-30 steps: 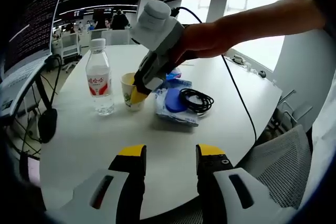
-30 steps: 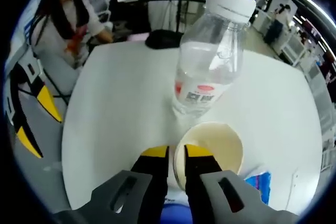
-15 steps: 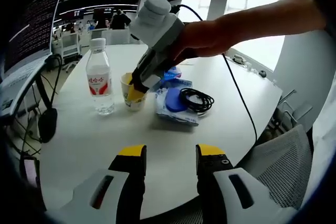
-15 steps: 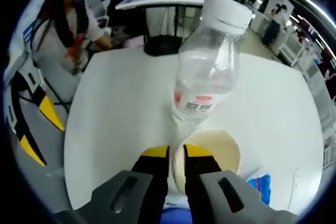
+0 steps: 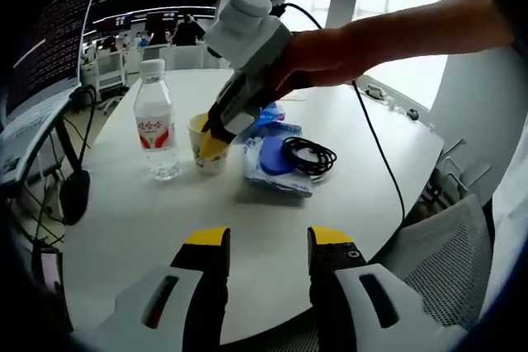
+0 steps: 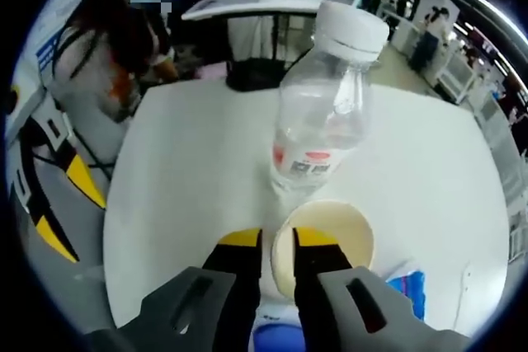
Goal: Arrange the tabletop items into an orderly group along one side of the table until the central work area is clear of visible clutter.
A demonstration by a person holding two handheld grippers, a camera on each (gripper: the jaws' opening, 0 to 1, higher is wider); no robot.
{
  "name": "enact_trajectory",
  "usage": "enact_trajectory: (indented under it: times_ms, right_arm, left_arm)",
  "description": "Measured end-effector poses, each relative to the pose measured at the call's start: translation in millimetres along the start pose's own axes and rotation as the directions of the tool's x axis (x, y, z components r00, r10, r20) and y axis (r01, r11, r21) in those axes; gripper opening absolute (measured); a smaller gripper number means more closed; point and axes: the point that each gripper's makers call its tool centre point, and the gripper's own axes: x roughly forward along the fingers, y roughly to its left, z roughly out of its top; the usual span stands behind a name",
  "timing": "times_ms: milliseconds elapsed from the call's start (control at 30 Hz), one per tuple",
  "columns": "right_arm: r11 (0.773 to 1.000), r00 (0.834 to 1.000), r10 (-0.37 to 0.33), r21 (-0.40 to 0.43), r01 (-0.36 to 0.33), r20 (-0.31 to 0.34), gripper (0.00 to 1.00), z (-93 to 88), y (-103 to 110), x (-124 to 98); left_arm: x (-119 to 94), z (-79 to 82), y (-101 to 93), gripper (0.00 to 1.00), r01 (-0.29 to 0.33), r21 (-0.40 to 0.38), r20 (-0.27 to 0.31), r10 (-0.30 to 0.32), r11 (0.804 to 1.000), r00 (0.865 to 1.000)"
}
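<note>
In the left gripper view, the left hand-held gripper (image 5: 269, 245) hangs over the near edge of the white table (image 5: 148, 220), its yellow-tipped jaws well apart with nothing between them. Ahead of it, across bare tabletop, the items sit in a tight cluster: a clear water bottle (image 5: 155, 121) with a red label stands upright to the left, a paper cup (image 5: 206, 147) stands just beside it, and to the right of the cup lies a blue-and-white packet (image 5: 276, 162) with a coiled black cable (image 5: 309, 157) resting on it.

The right hand-held gripper (image 5: 216, 139), held in a person's hand (image 5: 318, 55), reaches in from the right and meets the cup at its rim. In the right gripper view, the right hand-held gripper (image 6: 280, 246) has its jaws nearly together, pinching the near wall of the paper cup (image 6: 330, 232), one jaw inside and one outside. The water bottle (image 6: 322, 121) stands directly beyond the cup, close to it; whether they touch I cannot tell. A corner of the blue packet (image 6: 408, 290) shows to the right of the jaws.
</note>
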Motion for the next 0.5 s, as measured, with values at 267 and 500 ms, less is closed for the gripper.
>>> enact_trajectory:
  times_ms: [267,500]
  right_arm:
    - [0.999,0.998,-0.029,0.034,0.028,0.049,0.14,5.0,-3,-18]
    - [0.986,0.988,-0.054,0.163,0.031,0.143,0.16,6.5,-5,-39]
  left_arm:
    - [1,-0.7,0.2,0.36,-0.005,-0.001,-0.005,0.005,1.000,1.000]
    - [1,-1.6,-0.6,0.36,-0.007,0.005,-0.011,0.007,1.000,1.000]
